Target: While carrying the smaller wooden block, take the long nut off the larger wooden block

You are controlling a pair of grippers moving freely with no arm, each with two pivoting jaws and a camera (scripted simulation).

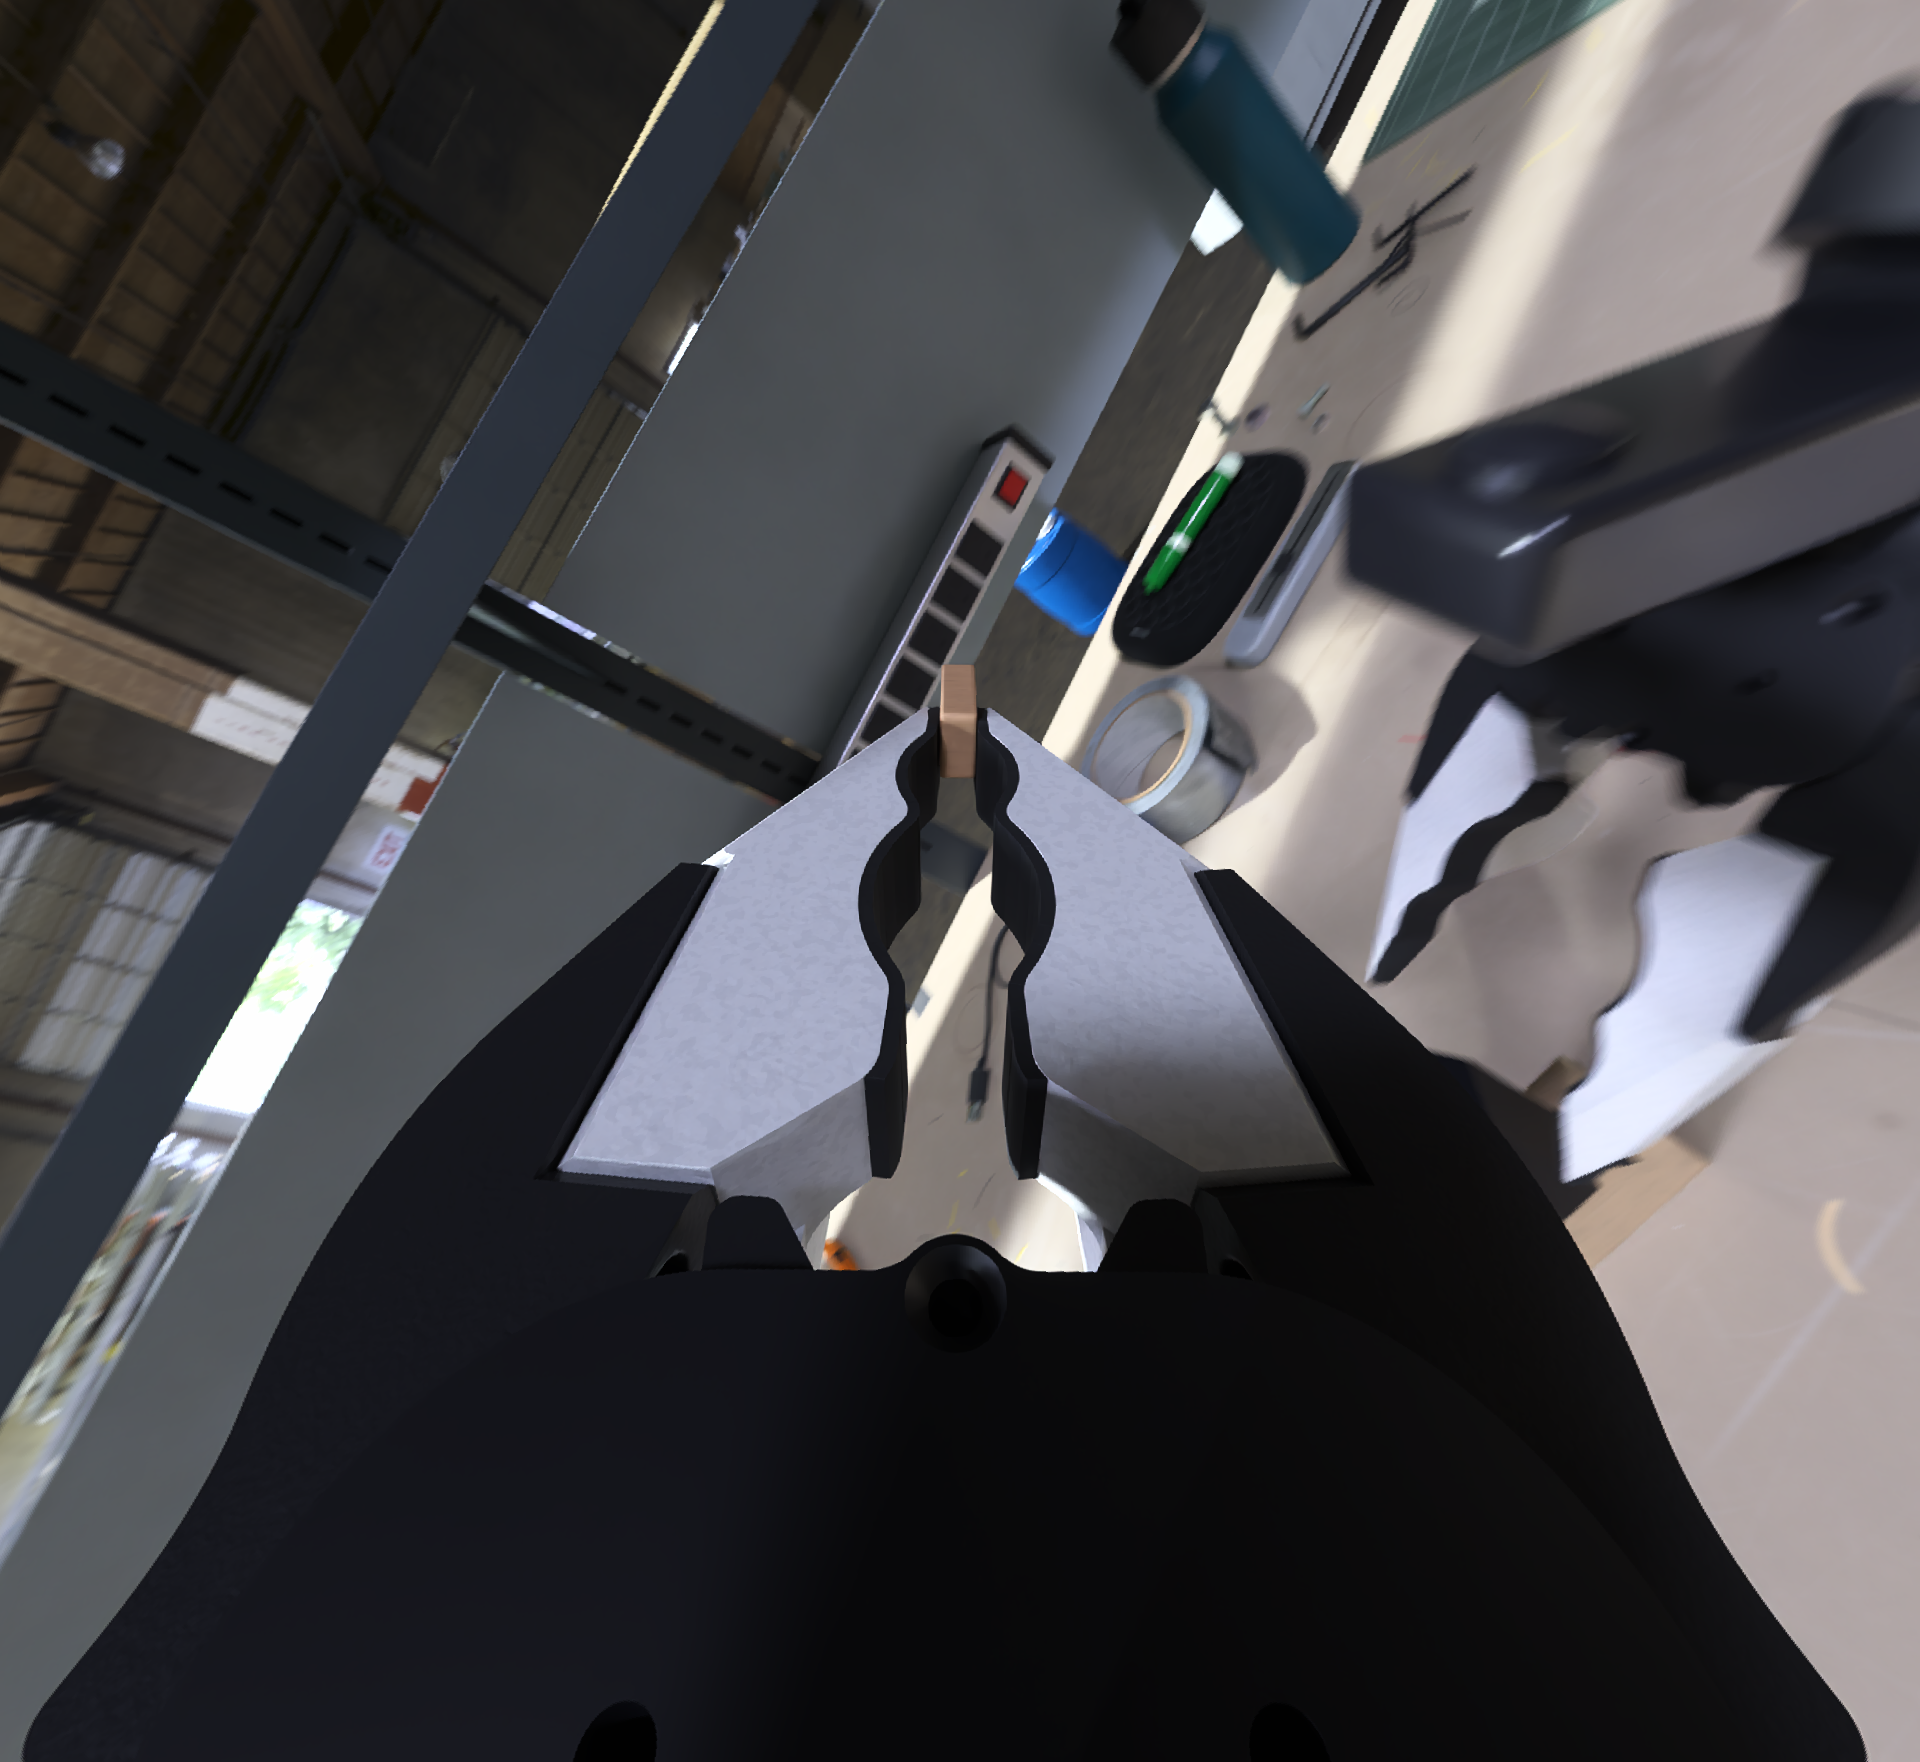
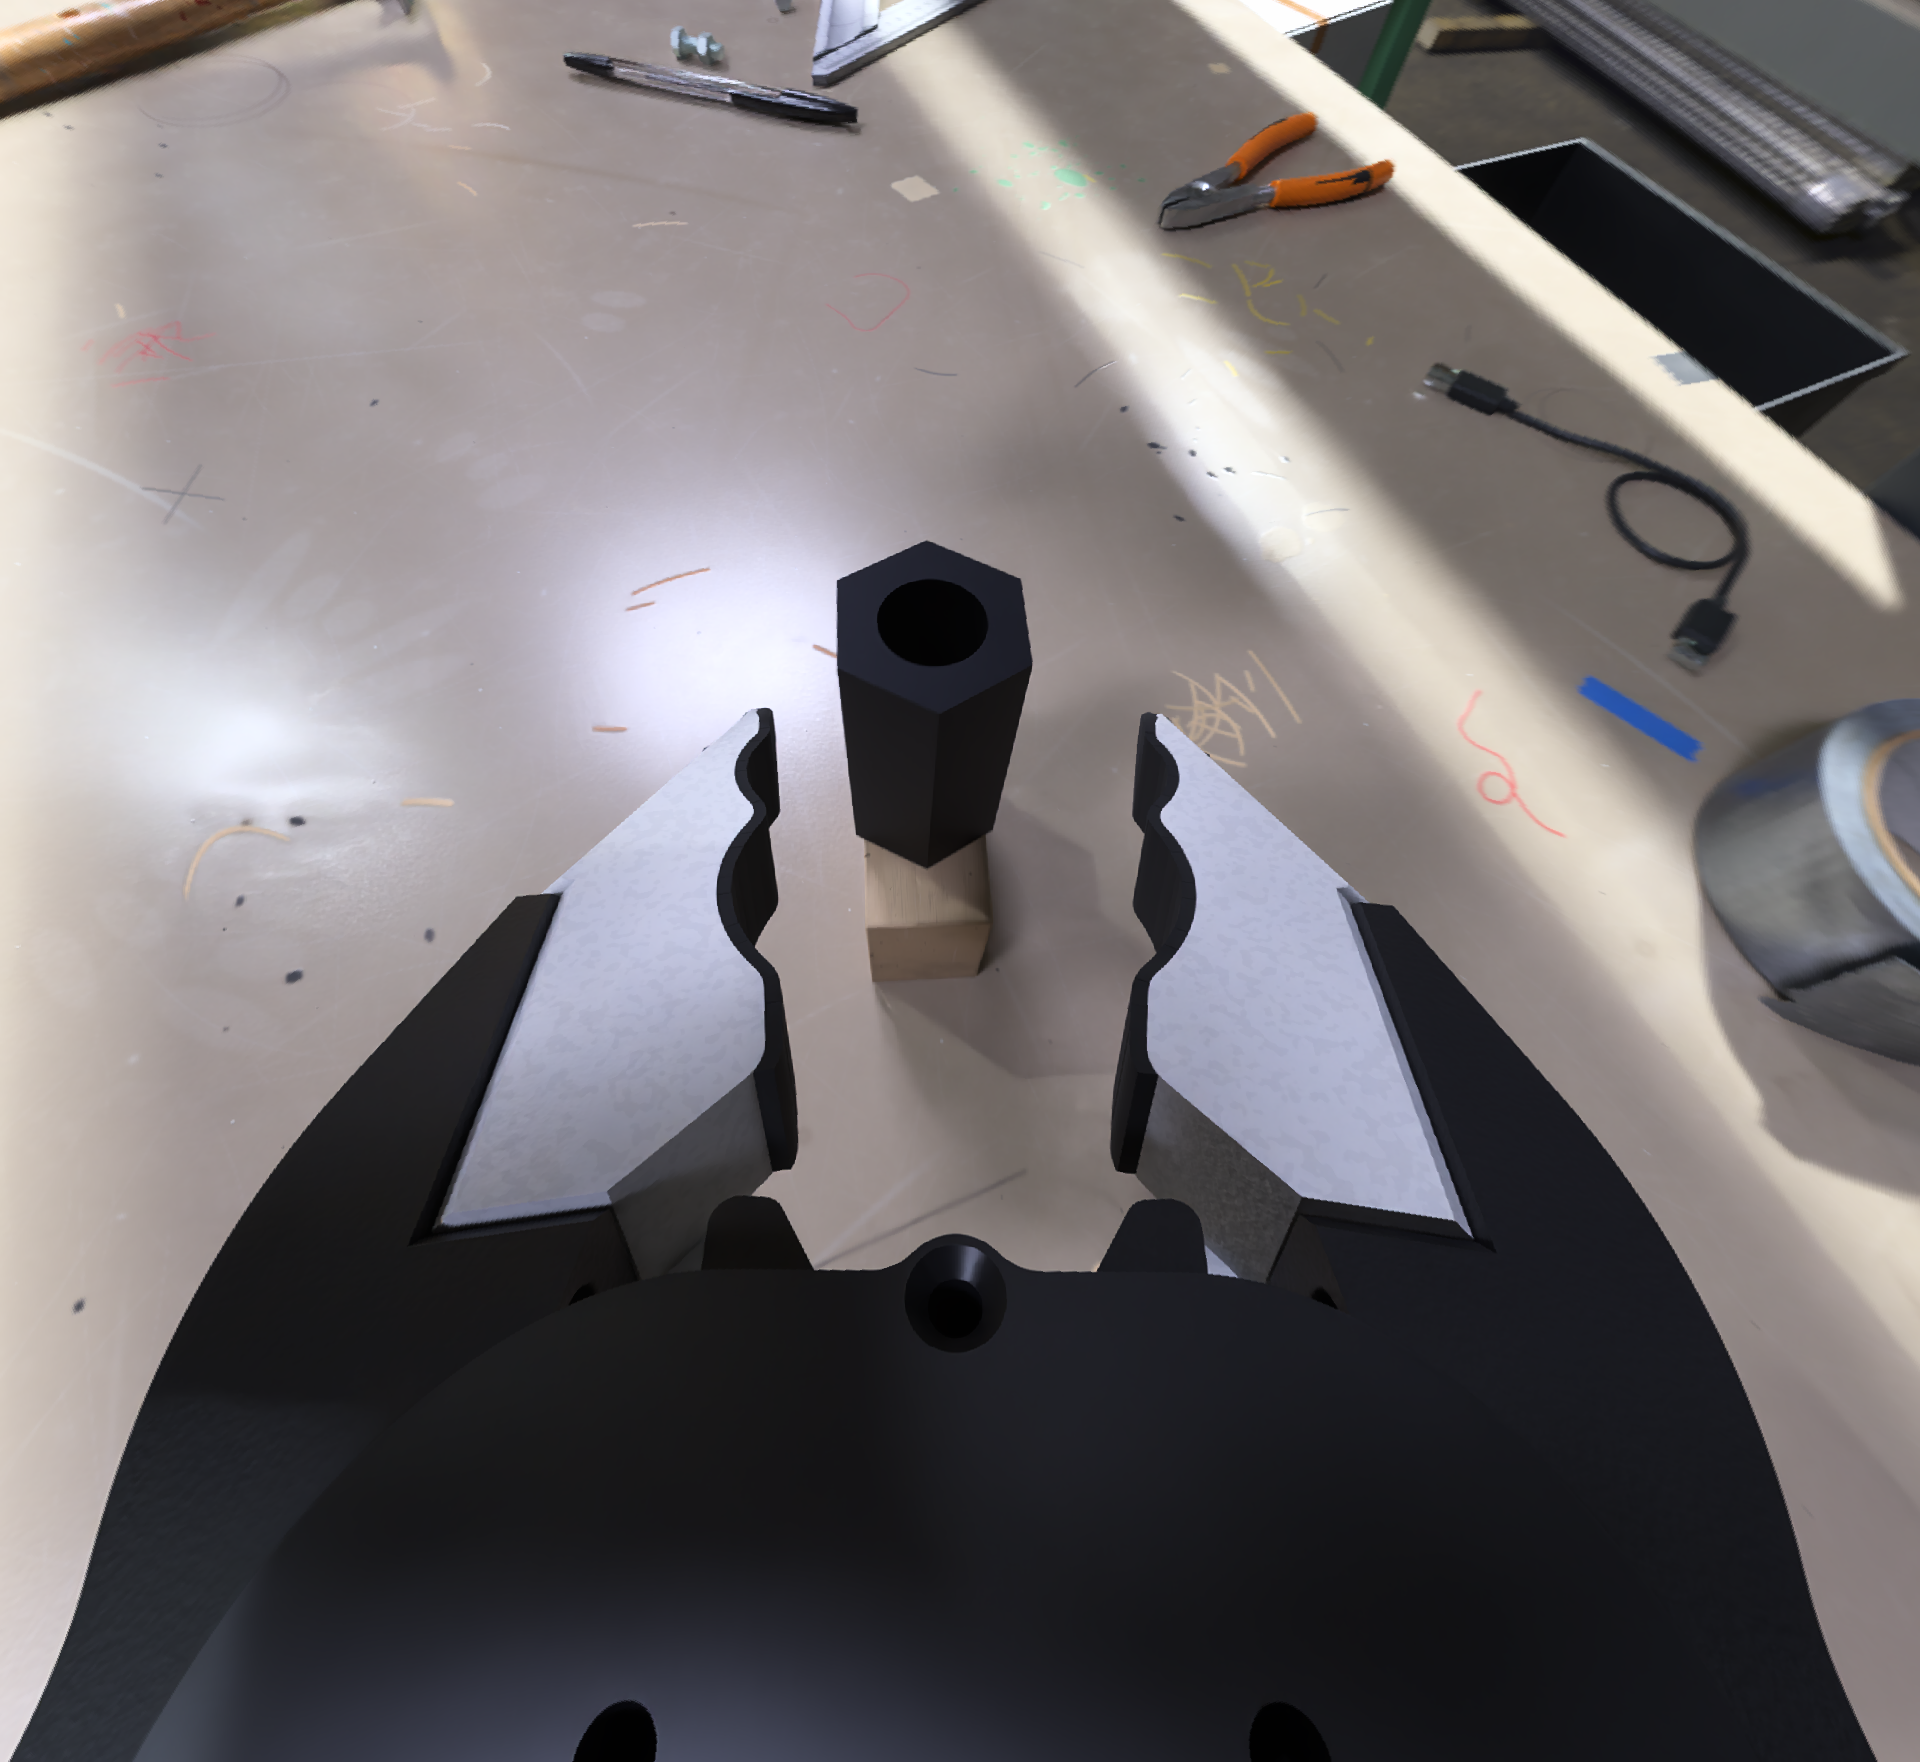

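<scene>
The long black hexagonal nut (image 2: 932,710) stands upright on the larger pale wooden block (image 2: 925,923) on the beige table (image 2: 416,424) — between the spread fingers of the right claw (image 2: 956,756), untouched. The left claw (image 1: 958,744) pinches the small tan wooden block (image 1: 957,720) at its fingertips, in the air.

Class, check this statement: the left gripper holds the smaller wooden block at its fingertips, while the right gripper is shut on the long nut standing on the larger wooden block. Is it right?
One detail is wrong. The right wrist view shows the right gripper open, its fingers either side of the long nut without touching it. The rest holds: the nut stands on the larger wooden block, and the left gripper holds the smaller wooden block.
</scene>
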